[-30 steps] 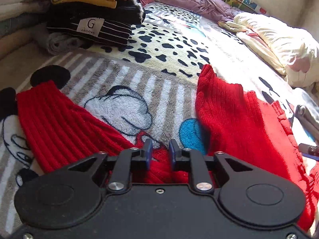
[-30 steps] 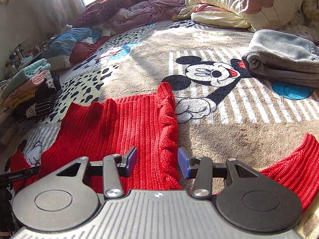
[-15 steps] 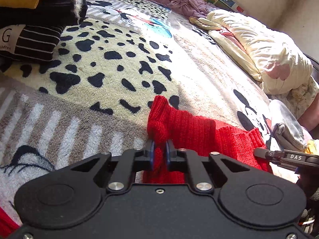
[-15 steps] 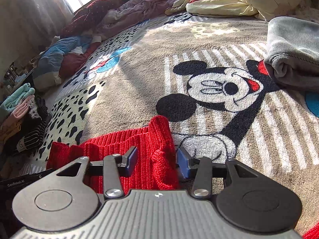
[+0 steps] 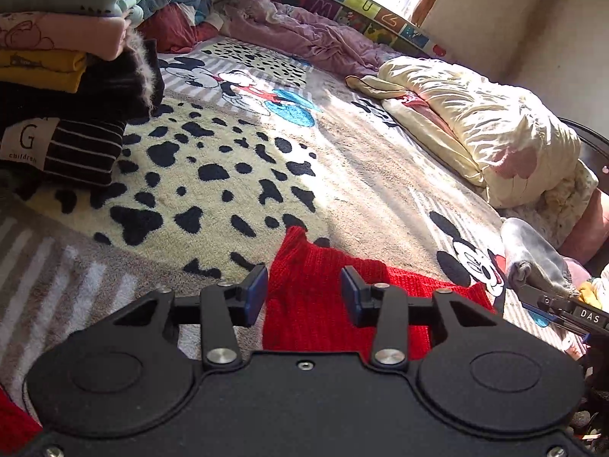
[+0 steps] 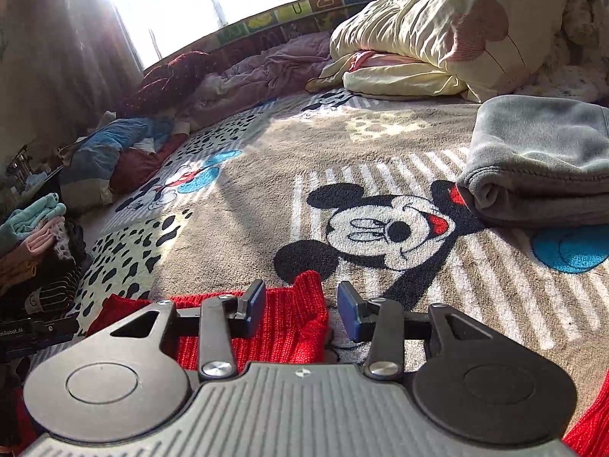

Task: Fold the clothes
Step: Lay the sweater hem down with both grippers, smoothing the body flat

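A red knit sweater [image 5: 319, 297] lies on the cartoon-print blanket, folded over with its edge toward the far side. My left gripper [image 5: 304, 295] is open, its blue pads apart above the sweater's left corner. In the right wrist view the sweater [image 6: 289, 320] shows its right corner between the fingers. My right gripper [image 6: 300, 304] is open over that corner and holds nothing. The right gripper's tip [image 5: 563, 310] shows at the right edge of the left wrist view.
A stack of folded clothes [image 5: 64, 87] stands at the left. A folded grey garment [image 6: 540, 160] lies at the right. A cream duvet [image 5: 475, 129] and loose purple bedding [image 5: 304, 34] lie at the far side. The blanket [image 6: 266, 175] covers the bed.
Both grippers carried the sweater's edge forward over the garment. The left gripper, shut on the red knit half a second ago, has opened and let go.
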Motion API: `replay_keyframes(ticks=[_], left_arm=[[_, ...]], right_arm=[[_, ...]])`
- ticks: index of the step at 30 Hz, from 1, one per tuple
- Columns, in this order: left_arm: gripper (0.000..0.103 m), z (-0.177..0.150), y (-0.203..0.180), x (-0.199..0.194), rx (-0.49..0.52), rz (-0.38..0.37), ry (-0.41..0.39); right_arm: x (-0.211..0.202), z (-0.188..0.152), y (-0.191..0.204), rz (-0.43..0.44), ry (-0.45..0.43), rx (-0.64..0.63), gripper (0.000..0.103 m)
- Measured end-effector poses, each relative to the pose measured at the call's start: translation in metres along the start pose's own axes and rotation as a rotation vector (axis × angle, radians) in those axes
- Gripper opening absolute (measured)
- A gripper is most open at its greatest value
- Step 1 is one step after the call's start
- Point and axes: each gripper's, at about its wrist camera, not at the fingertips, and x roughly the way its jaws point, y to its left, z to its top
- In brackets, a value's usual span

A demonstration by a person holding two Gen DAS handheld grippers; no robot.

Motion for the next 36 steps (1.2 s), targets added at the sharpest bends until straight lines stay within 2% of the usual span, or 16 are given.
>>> replay_keyframes(ticks=[2,4,5,6,8,10,14,16,18,20,22,28,33,36], left_arm=[[0.041,-0.011,-0.006,0.009,0.028,-0.001,0.068],[0.036,-0.025,-0.007,0.021,0.077,0.044,0.145],[0.035,-0.030,-0.010,0.014,0.107,0.042,0.116],[0.036,-0.032,-0.015,0.004,0.122,0.026,0.104],[0.039,-0.040,-0.025,-0.021,0.165,-0.031,0.067],[0.039,-0.054,-0.036,-0.044,0.217,-0.066,0.049],[0.039,-0.090,-0.040,-0.072,0.221,-0.081,0.072],[0.039,-0.110,-0.041,-0.078,0.240,-0.058,0.084],[0.040,-0.130,-0.044,-0.082,0.262,-0.021,0.088],[0.040,-0.149,-0.057,-0.091,0.346,0.015,0.062],[0.045,-0.163,-0.066,-0.097,0.387,0.045,0.059],[0.047,-0.191,-0.076,-0.116,0.443,0.107,0.033],[0.047,-0.196,-0.077,-0.128,0.436,0.111,0.038],[0.047,-0.201,-0.082,-0.136,0.474,0.117,0.055]], right_arm=[[0.005,-0.003,0.014,0.042,0.051,-0.080,0.041],[0.031,-0.015,0.011,0.014,0.212,-0.060,0.044],[0.043,-0.022,0.006,0.004,0.275,-0.035,0.043],[0.036,-0.024,0.005,0.006,0.233,-0.039,0.041],[0.013,-0.026,0.015,-0.003,0.203,-0.080,0.041],[-0.022,-0.036,0.026,0.055,0.142,-0.096,0.041],[-0.080,-0.083,0.043,0.091,0.085,-0.182,0.041],[-0.100,-0.111,0.051,0.098,0.081,-0.225,0.043],[-0.111,-0.137,0.055,0.087,0.113,-0.251,0.046],[-0.124,-0.159,0.058,0.066,0.102,-0.257,0.046],[-0.140,-0.172,0.063,0.039,0.088,-0.277,0.050],[-0.168,-0.187,0.066,0.005,0.079,-0.249,0.050],[-0.182,-0.199,0.060,0.020,0.112,-0.164,0.050],[-0.190,-0.210,0.054,0.029,0.130,-0.106,0.050]])
